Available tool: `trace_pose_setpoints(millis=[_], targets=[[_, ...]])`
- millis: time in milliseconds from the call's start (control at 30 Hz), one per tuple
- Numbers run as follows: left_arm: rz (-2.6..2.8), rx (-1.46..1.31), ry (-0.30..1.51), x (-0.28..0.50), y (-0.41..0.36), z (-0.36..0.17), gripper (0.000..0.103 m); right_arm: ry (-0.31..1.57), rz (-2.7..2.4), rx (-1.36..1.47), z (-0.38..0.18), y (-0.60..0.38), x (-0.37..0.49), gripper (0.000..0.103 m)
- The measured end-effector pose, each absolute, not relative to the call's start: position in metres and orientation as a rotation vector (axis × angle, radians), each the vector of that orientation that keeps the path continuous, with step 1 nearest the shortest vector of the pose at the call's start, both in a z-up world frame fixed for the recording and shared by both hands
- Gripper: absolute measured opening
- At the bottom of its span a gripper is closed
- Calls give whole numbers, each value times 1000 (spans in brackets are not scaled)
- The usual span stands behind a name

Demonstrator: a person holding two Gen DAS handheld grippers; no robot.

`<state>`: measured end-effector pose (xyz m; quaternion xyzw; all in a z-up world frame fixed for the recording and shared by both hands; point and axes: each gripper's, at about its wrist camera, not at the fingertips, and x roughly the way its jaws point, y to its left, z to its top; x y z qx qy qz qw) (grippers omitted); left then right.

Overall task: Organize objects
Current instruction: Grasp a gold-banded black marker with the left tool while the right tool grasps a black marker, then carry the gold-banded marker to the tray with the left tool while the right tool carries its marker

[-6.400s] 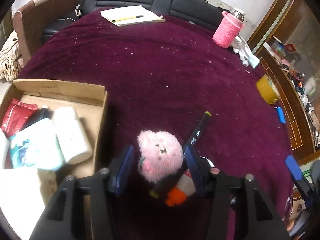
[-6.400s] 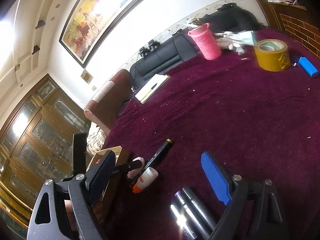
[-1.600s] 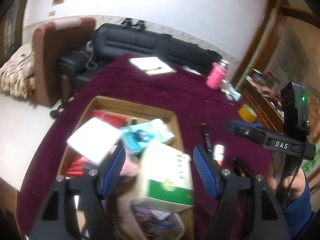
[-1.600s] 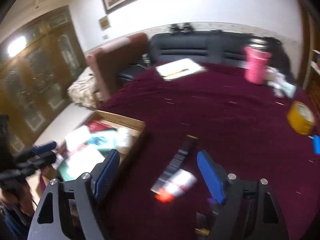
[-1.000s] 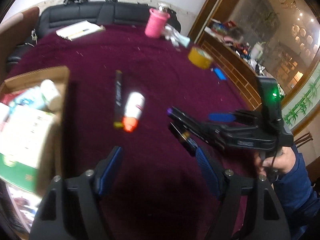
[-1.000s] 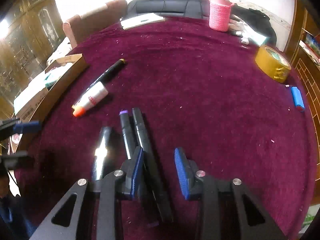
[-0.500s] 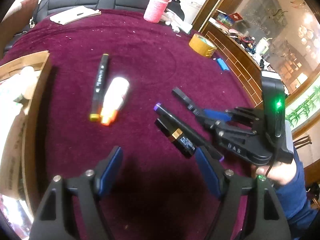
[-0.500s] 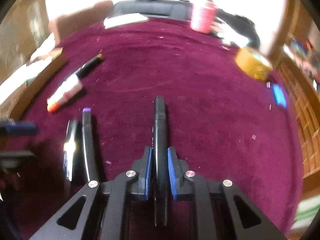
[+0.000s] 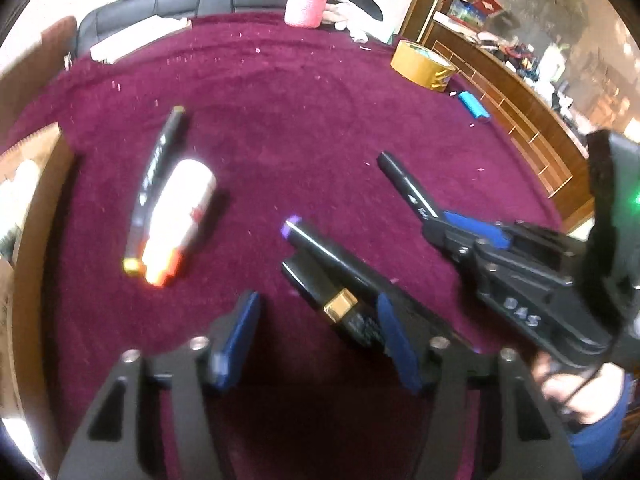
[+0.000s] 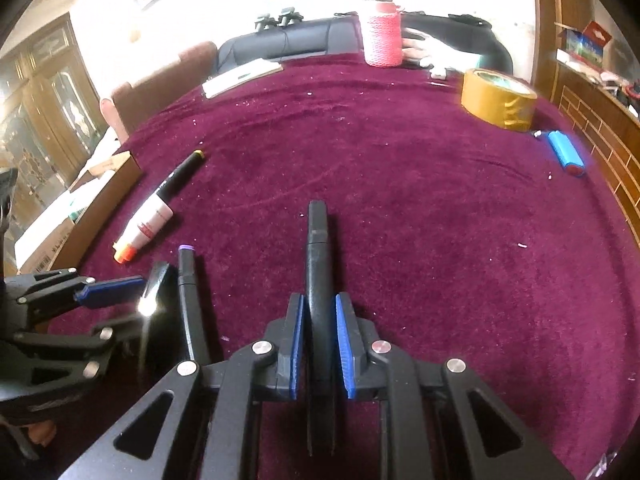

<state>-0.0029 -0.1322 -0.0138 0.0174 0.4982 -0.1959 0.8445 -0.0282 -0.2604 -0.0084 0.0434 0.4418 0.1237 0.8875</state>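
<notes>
Black pen (image 10: 319, 280) sits pinched in the right gripper (image 10: 319, 344); left gripper (image 9: 316, 332), spread but just narrowing, straddles nothing near the gold-banded tube (image 9: 320, 292).

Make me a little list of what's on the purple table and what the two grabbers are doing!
right gripper: shut on a black pen
left gripper: open, jaws have just been closing, black tube partly between them
beside tube: purple-tipped marker
left side: glue stick beside a black marker
box: table's left edge
far side: tape roll, blue lighter, pink bottle

Glue stick (image 10: 146, 226) touching marker (image 10: 176, 178), cardboard box (image 10: 100, 200) beside them.
</notes>
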Motion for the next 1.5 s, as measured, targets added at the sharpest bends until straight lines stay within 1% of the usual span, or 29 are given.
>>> trace_pose_setpoints(millis=[33,67,100,133,167,267,467,667,867,1033,1100,1167,1200,1233,1267,1367,1400,1433,1500], targets=[[-399,78,1037,-3,-135,-14,43,918,262,98,-9,-262,-28,18],[-380,122,1021,-4,-135,-15,28,918,267,107,-9,-263,-28,18],[-362,179,998,-8,-135,-16,22,918,272,113,-9,-264,-29,18],[-364,209,982,-10,-133,-16,18,917,273,112,-9,-264,-29,18],[-380,219,977,-13,-128,-16,17,917,274,108,-9,-264,-29,18],[-396,210,987,-15,-120,-15,17,914,270,76,-8,-259,-31,19],[-377,268,930,-18,-128,-18,18,913,238,-28,-7,-246,-34,19],[-377,246,913,-17,-125,-19,20,912,190,-122,-8,-236,-34,19],[-374,252,912,-17,-125,-21,21,885,104,-267,-8,-218,-40,27],[-376,244,913,-17,-124,-19,21,918,124,-179,-6,-231,-33,31],[-378,239,915,-17,-124,-19,20,905,109,-175,-7,-233,-32,41],[-379,237,915,-17,-124,-19,21,910,108,-165,-7,-233,-31,41],[-377,239,915,-17,-124,-19,21,913,106,-158,-6,-233,-30,44],[-375,240,914,-17,-124,-19,21,915,100,-149,-7,-234,-30,44],[-374,240,914,-17,-124,-19,21,915,103,-145,-7,-235,-30,44],[-368,242,913,-17,-125,-19,21,906,136,-151,-6,-231,-32,16],[-368,245,912,-17,-126,-19,21,896,112,-168,-5,-229,-34,16],[-373,245,911,-17,-126,-19,17,887,108,-161,-4,-230,-35,16],[-373,250,909,-17,-127,-19,17,877,120,-83,3,-239,-38,16]])
